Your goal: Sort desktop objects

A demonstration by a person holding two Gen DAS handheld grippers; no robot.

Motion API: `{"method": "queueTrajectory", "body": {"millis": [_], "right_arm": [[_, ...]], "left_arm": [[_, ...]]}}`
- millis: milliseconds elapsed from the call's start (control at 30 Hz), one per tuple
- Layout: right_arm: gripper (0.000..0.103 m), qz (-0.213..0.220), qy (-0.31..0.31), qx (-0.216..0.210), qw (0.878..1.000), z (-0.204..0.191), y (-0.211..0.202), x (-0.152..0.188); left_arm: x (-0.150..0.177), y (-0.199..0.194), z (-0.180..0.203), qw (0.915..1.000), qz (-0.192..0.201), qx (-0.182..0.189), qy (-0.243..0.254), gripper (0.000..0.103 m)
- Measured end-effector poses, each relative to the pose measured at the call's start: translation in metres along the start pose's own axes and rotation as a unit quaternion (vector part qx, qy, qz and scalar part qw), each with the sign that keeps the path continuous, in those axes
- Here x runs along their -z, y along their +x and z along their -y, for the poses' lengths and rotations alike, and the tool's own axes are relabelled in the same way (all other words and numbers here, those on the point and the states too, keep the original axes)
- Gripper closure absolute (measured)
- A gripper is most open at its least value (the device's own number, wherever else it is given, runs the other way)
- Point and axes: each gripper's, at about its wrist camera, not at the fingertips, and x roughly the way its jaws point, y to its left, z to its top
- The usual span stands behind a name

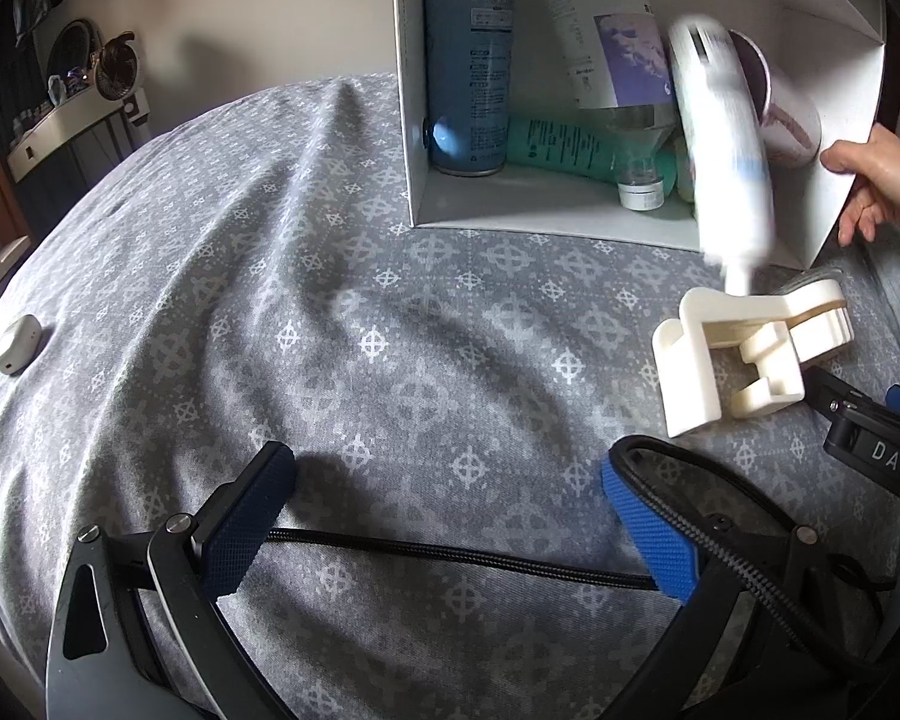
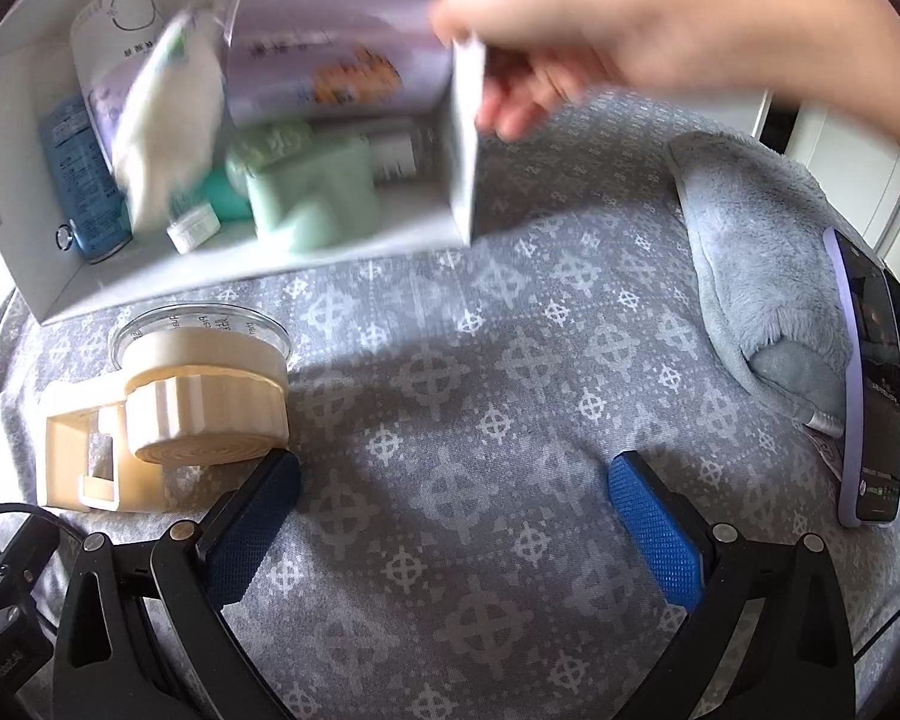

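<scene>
Both idle: left hand-held gripper [image 1: 450, 516] spread wide, nothing between pads; right hand-held gripper [image 2: 453, 519] same, gaping, empty. Bare hand [image 2: 660, 30] gripping right wall of white box [image 1: 411, 120], tipping it toward the cameras; blur on hand and contents, so probably mid-move.

Inside box: blue can [image 1: 465, 78] upright at left wall, green tube [image 1: 564, 147] lying along the bottom, small jar [image 1: 642, 192], white bottle [image 1: 723, 144] blurred at the opening, mint-green item [image 2: 315, 198] w/ other bits.

Step in hand, likely: emptying or setting out the box for sorting. Best tipped slowly, opening kept low so nothing rolls off; grippers held clear until contents settle.

Cream tape dispenser [image 2: 168, 414] just in front of box, clear lid [image 2: 204, 324] behind it. Small white case [image 1: 18, 342] far left of box. Phone [image 2: 870, 384] and grey plush thing [image 2: 762, 276] right of box.

Surface: grey patterned cloth [image 1: 330, 300], wrinkled. Room beyond: plain wall, cluttered shelf at far left.
</scene>
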Motion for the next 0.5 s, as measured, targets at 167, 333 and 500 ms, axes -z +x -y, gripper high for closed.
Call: {"method": "queueTrajectory", "body": {"millis": [167,333,500], "right_arm": [[0.000,0.000,-0.001,0.001,1.000,0.0025,0.0037,-0.0041],[0.000,0.000,-0.001,0.001,1.000,0.0042,0.0064,-0.0068],[0.000,0.000,-0.001,0.001,1.000,0.0039,0.0063,-0.0063]], "left_arm": [[0.0004,-0.0006,0.0005,1.0000,0.000,0.000,0.000,0.000],[0.0003,-0.0005,0.0005,1.0000,0.000,0.000,0.000,0.000],[0.0004,-0.0006,0.0006,1.0000,0.000,0.000,0.000,0.000]]}}
